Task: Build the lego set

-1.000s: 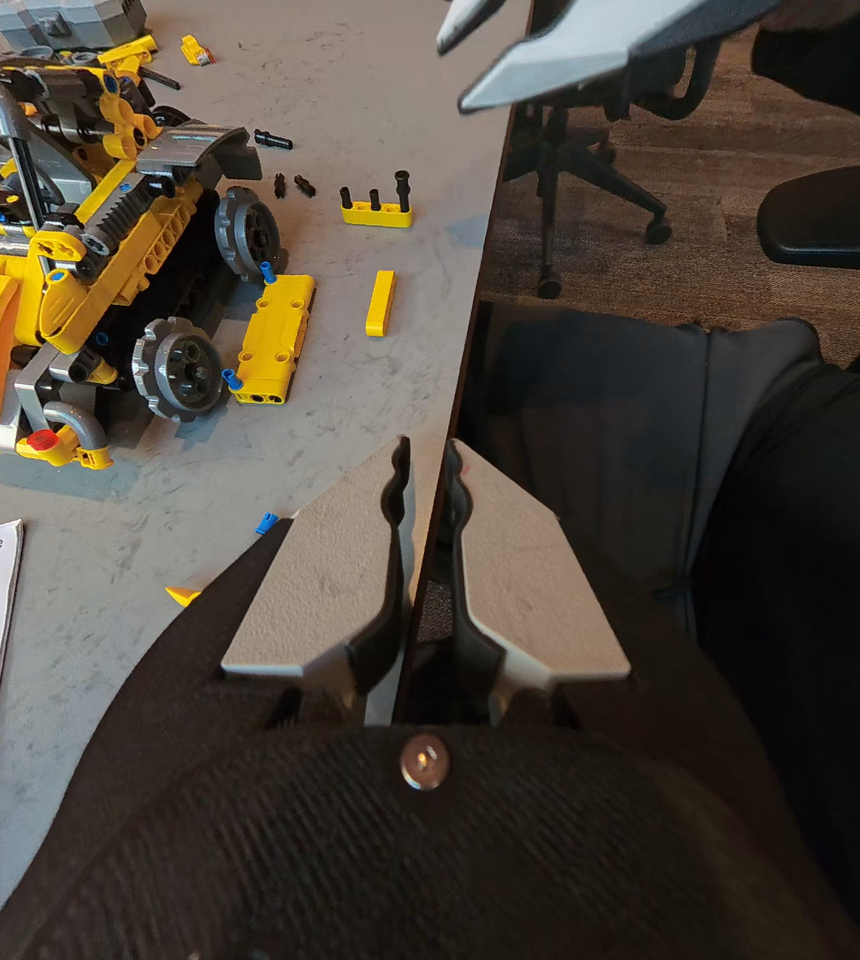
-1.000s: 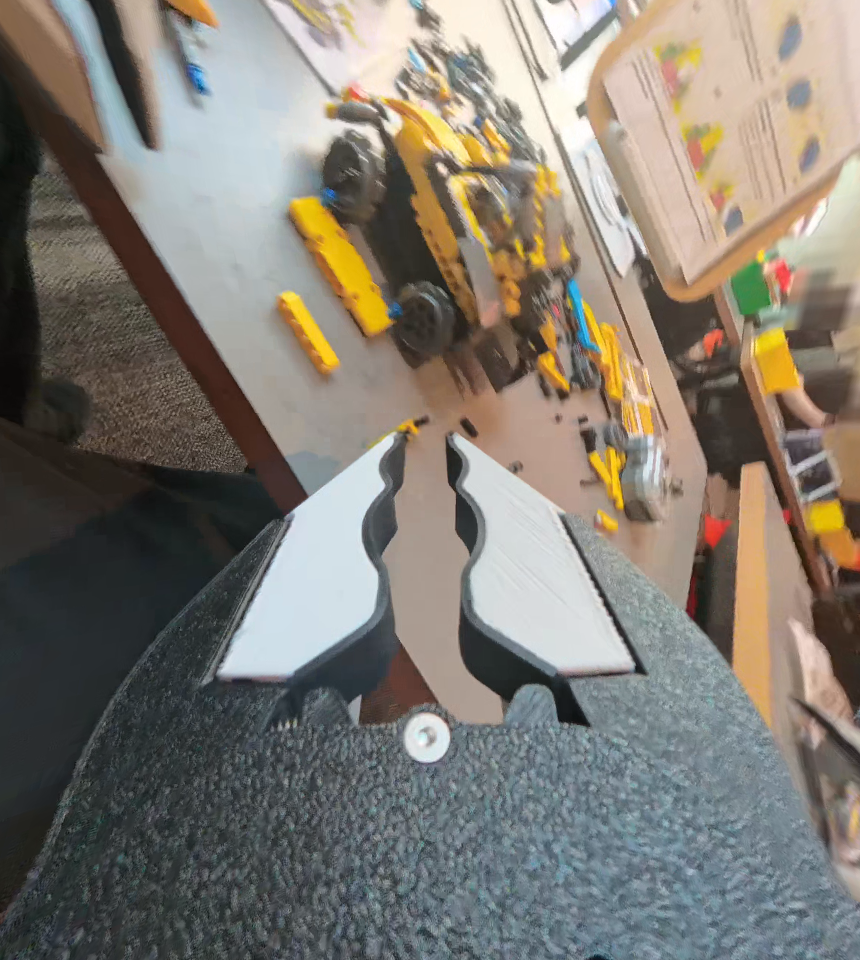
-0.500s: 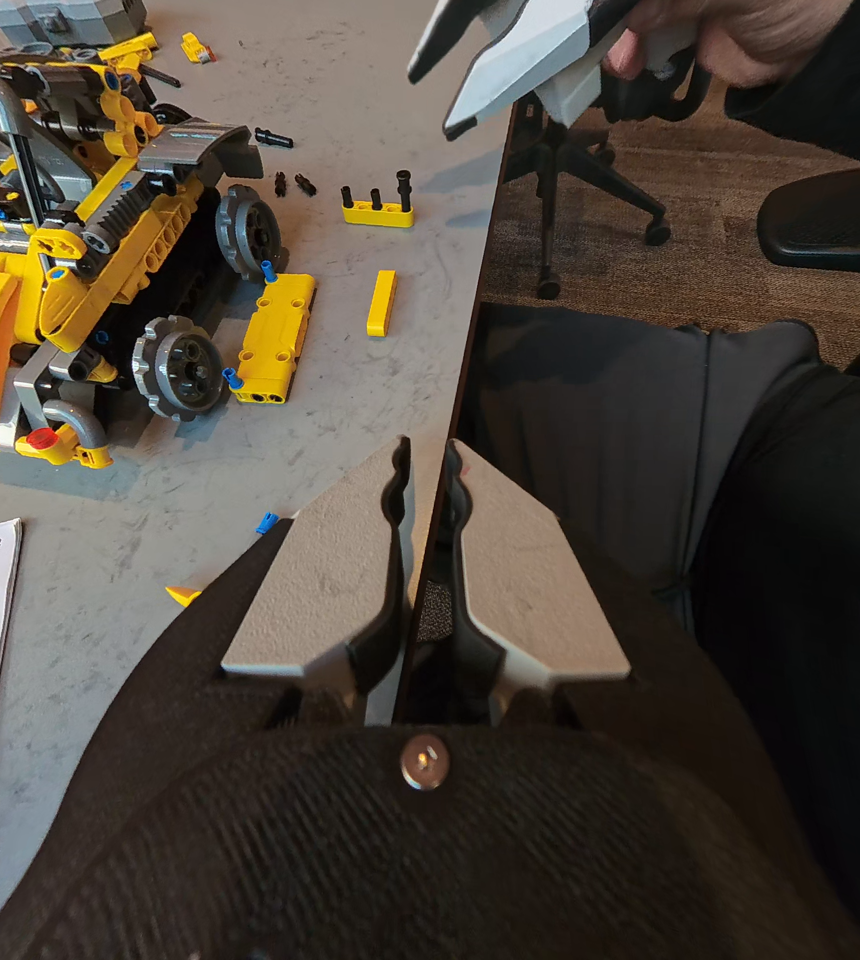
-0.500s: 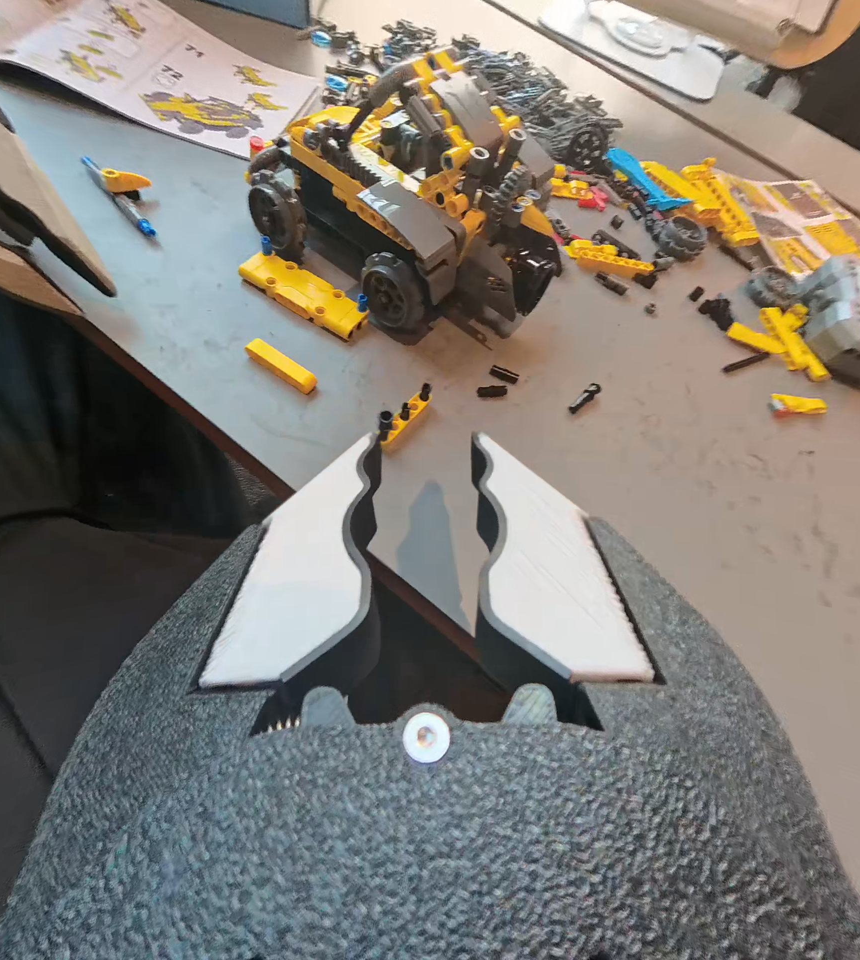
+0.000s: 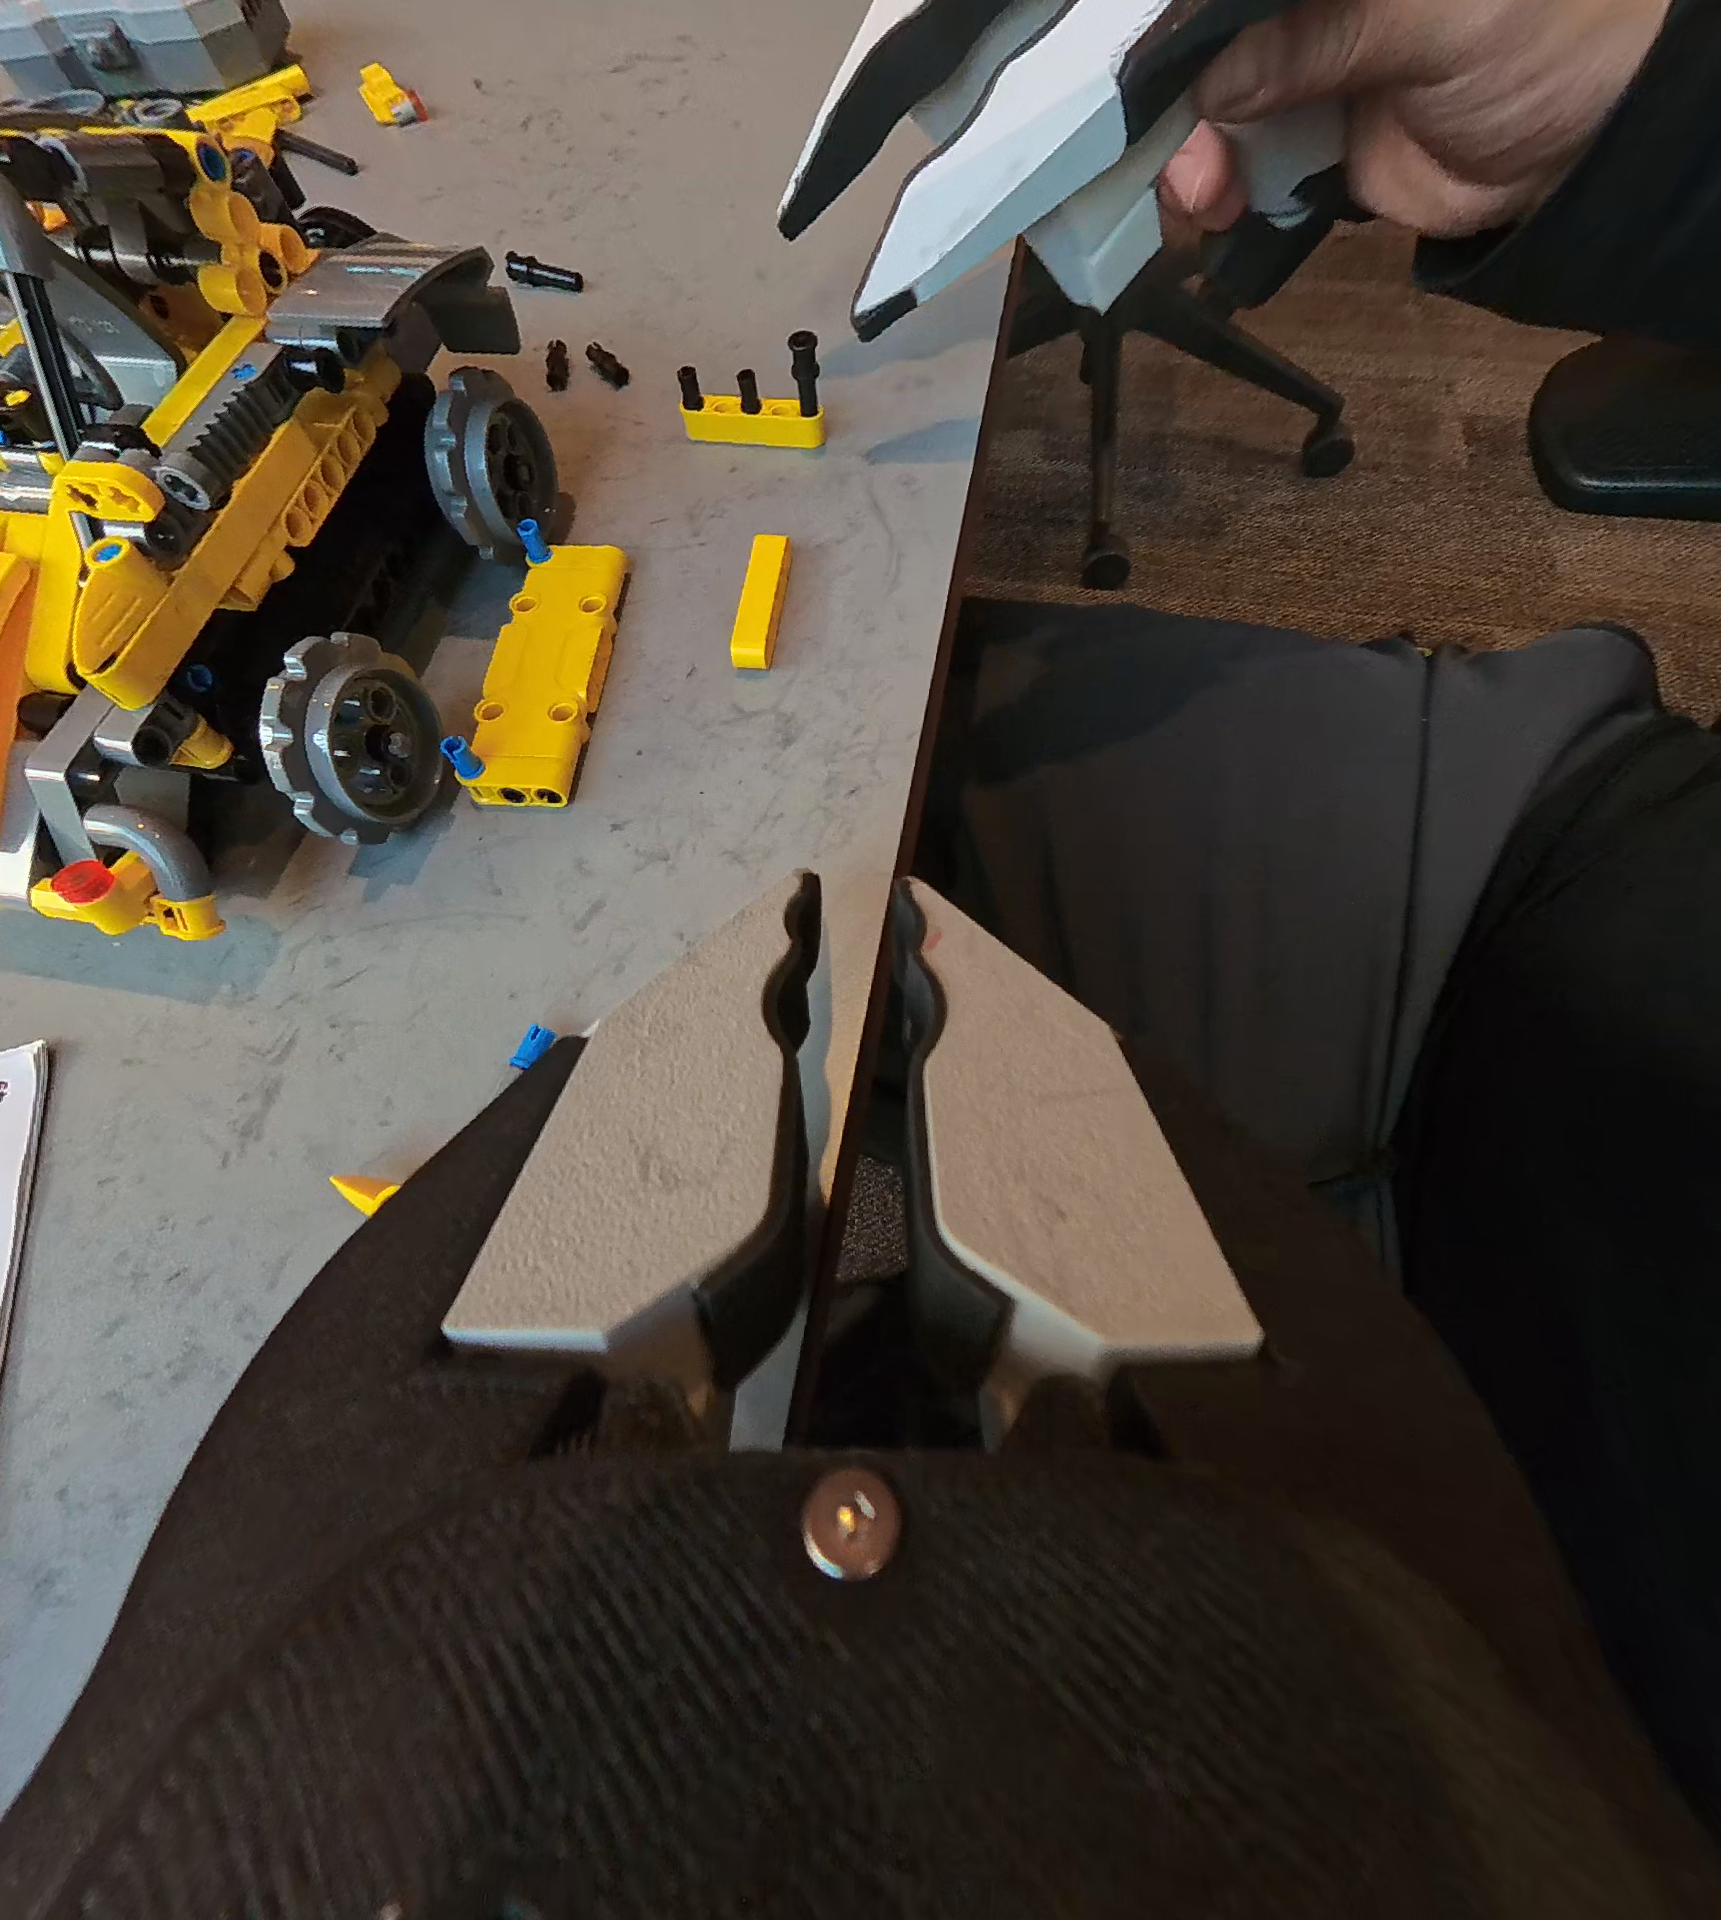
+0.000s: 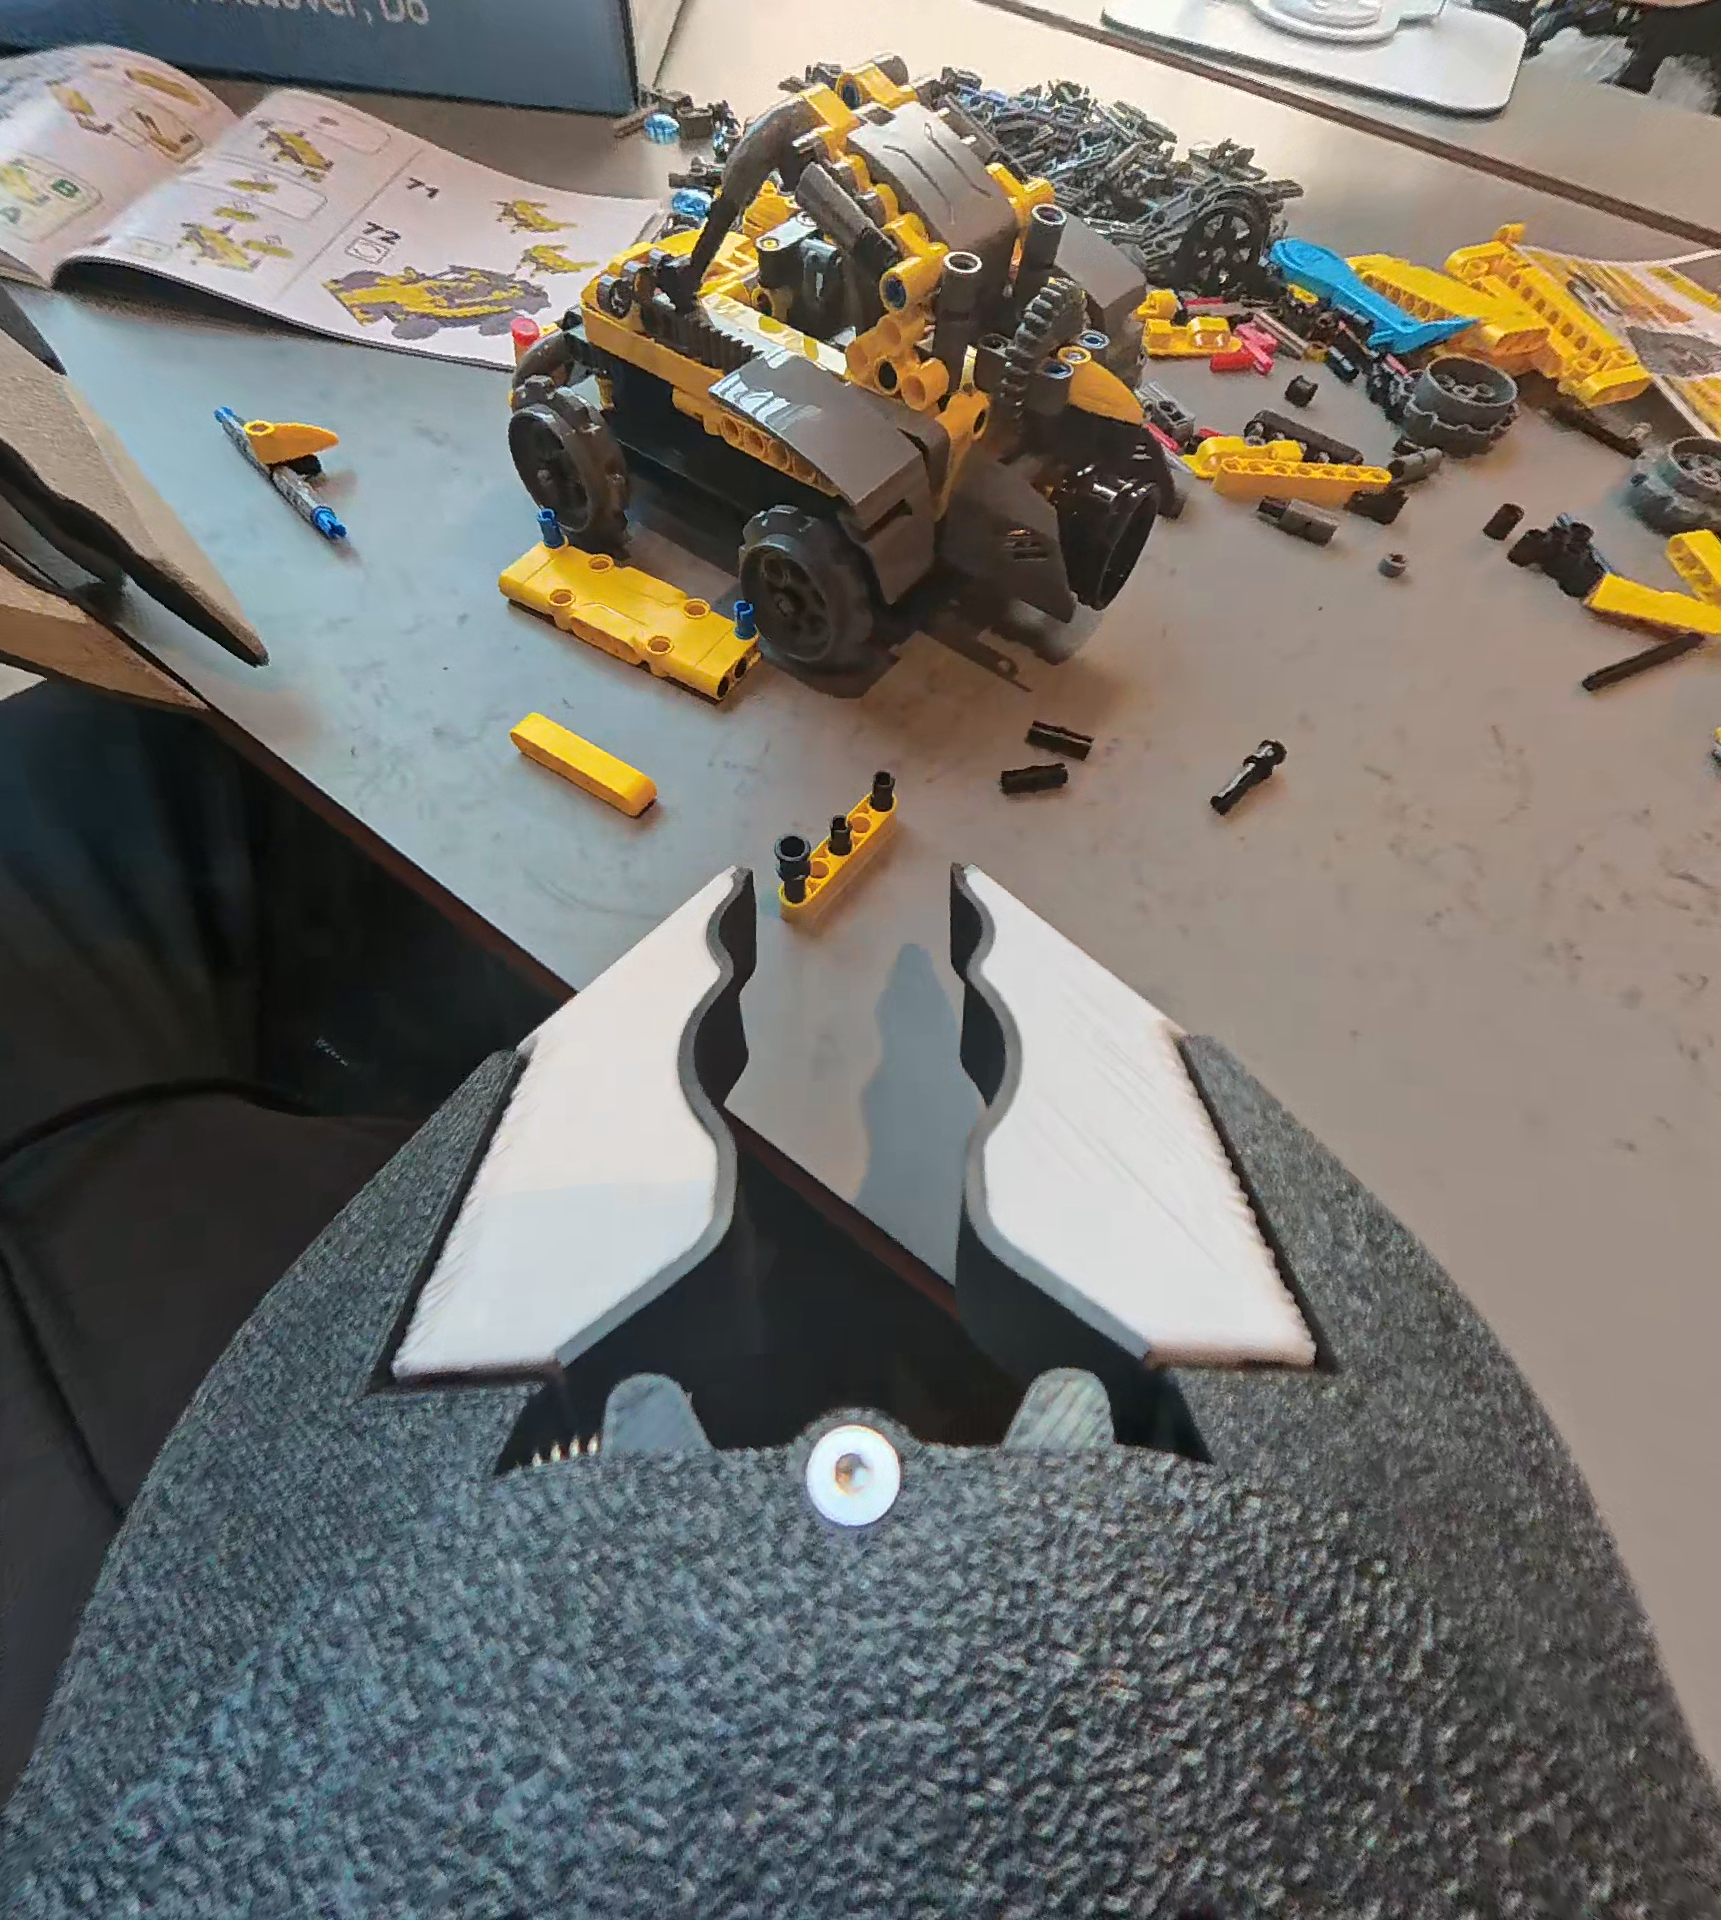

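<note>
right gripper (image 6: 851,914) | swung round to the table, jaws widened, empty (lower centre), near yellow beam (image 6: 840,854) | left gripper (image 5: 856,914) unmoved, jaws narrow, empty

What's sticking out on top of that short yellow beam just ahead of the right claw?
Three black pins stand upright in the short yellow beam; the one nearest the right claw is tallest. How deep they sit is hidden.

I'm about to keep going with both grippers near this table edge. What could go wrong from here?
The open right gripper hangs just short of the short yellow beam with black pins, which sits close to the table edge; a clumsy touch might knock it off. The plain yellow bar lies similarly near that edge. The left gripper straddles the edge and could bump it.
</note>
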The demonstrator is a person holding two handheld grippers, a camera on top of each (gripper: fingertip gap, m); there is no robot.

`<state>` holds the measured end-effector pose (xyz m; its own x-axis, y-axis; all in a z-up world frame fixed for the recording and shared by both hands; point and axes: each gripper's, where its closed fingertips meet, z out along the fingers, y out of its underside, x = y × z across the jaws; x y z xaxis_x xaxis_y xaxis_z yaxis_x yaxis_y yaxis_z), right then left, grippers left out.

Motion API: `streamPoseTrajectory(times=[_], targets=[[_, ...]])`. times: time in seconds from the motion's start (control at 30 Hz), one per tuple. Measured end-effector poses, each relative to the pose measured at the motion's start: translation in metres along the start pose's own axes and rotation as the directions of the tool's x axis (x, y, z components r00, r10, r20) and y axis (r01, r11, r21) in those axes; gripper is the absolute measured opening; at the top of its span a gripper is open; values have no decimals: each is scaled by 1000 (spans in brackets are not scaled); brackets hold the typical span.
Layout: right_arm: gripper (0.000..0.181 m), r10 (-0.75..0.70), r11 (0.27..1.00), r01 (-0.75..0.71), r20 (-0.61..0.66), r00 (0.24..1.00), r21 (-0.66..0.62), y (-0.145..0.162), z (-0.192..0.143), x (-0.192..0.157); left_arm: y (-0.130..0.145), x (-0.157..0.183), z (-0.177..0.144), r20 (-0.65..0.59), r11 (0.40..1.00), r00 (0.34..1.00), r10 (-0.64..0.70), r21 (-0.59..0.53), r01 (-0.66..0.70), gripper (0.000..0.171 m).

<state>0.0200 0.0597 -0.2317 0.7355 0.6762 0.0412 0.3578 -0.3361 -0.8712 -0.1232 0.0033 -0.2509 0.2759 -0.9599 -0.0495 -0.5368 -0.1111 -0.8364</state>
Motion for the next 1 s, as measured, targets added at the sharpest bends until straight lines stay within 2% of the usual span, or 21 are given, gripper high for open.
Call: streamPoseTrajectory(times=[0.67, 0.9, 0.93, 1.0], targets=[[38, 4, 1000, -4, -22, 1000, -20, 2, 13, 4, -1, -2, 0, 2, 1000, 1000, -24, 4, 24, 9], [43, 14, 999, -13, 24, 1000, -37, 1, 25, -9, -1, -2, 0, -1, 1000, 1000, -19, 5, 19, 9], [40, 17, 998, -16, 11, 1000, -53, 3, 27, -8, -1, -1, 0, -1, 1000, 1000, -18, 6, 18, 9], [15, 3, 995, -5, -15, 1000, -103, 11, 31, -3, -1, -1, 0, -2, 1000, 1000, -17, 6, 17, 9]])
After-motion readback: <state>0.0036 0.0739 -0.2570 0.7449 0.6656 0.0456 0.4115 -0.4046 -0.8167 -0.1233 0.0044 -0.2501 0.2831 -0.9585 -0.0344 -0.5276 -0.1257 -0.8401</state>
